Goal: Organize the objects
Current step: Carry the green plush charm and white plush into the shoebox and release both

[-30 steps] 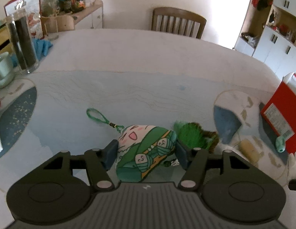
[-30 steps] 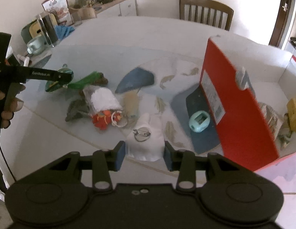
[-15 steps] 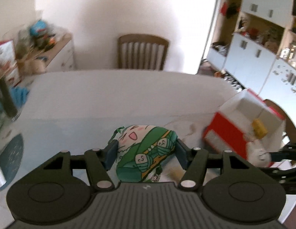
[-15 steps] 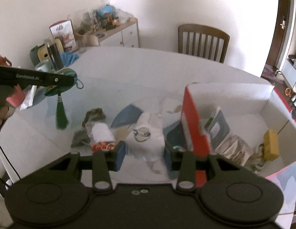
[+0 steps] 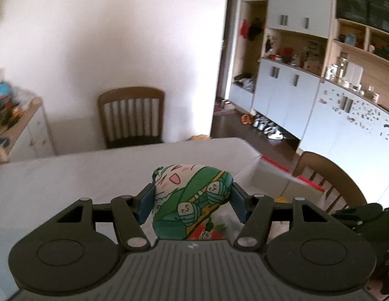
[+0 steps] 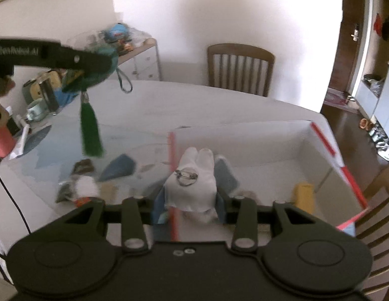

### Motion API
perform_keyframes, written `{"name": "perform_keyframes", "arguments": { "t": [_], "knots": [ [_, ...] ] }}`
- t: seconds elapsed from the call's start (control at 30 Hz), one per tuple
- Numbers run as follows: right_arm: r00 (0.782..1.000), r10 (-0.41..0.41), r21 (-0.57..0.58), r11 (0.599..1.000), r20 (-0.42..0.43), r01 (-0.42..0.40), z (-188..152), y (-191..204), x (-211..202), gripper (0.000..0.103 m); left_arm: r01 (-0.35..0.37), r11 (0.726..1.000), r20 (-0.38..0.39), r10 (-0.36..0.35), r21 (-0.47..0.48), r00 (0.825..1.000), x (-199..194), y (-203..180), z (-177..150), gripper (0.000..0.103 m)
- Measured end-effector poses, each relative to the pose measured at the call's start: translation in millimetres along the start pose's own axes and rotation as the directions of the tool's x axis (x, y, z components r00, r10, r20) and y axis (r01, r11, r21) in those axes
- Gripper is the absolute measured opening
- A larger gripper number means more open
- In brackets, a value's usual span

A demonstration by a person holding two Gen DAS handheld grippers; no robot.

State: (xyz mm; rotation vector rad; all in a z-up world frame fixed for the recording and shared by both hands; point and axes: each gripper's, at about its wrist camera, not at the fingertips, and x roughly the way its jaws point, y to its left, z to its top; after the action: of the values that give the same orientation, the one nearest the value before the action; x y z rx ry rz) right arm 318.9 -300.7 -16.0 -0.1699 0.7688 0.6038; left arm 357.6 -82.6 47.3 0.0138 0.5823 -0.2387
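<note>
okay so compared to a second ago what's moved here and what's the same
Both hand-held grippers rose off the table and swung toward the red box. The left one lifted the green pouch, so its tassel now dangles in the air; the right one carried the white rabbit toy over the box's edge. Both grips are unchanged, and the leftover items stayed on the table.

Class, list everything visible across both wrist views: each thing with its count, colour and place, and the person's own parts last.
Plush charm: one, green, tasselled, in left grip.
Plush rabbit: one, white, with metal ring, in right grip.
Box: one, white inside, red-edged, on table right.
Block: one, yellow, inside box.
Small items: several, mixed colours, blurred, table left of box.
Table: one, white.
Chairs: two seen, brown wood.
Cabinets: white, right wall.
Left hand-held gripper: black, shut on charm.
Right hand-held gripper: black, shut on rabbit.
</note>
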Motion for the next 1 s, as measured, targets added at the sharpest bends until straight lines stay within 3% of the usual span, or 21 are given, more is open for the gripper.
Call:
{"name": "perform_keyframes", "arguments": {
  "t": [0.43,0.6,0.8,1.0],
  "knots": [
    [0.998,-0.035,0.043,0.998,-0.045,0.037,-10,-87,11,0.04,0.104,0.992,-0.081,-0.098,0.068,0.992,95,-100,22,0.063],
    [0.995,-0.032,0.044,0.998,-0.094,0.036,-13,-110,24,0.04,0.125,0.989,-0.142,-0.113,0.08,0.983,131,-116,17,0.063],
    [0.985,0.001,0.103,0.995,-0.172,0.017,-14,-130,44,0.04,0.103,0.99,-0.197,-0.082,0.099,0.977,171,-127,3,0.063],
    [0.97,0.014,0.084,0.996,-0.242,0.007,-16,-132,68,0.041,0.089,0.99,-0.287,-0.056,0.105,0.956,213,-127,-11,0.063]
  ]
}}
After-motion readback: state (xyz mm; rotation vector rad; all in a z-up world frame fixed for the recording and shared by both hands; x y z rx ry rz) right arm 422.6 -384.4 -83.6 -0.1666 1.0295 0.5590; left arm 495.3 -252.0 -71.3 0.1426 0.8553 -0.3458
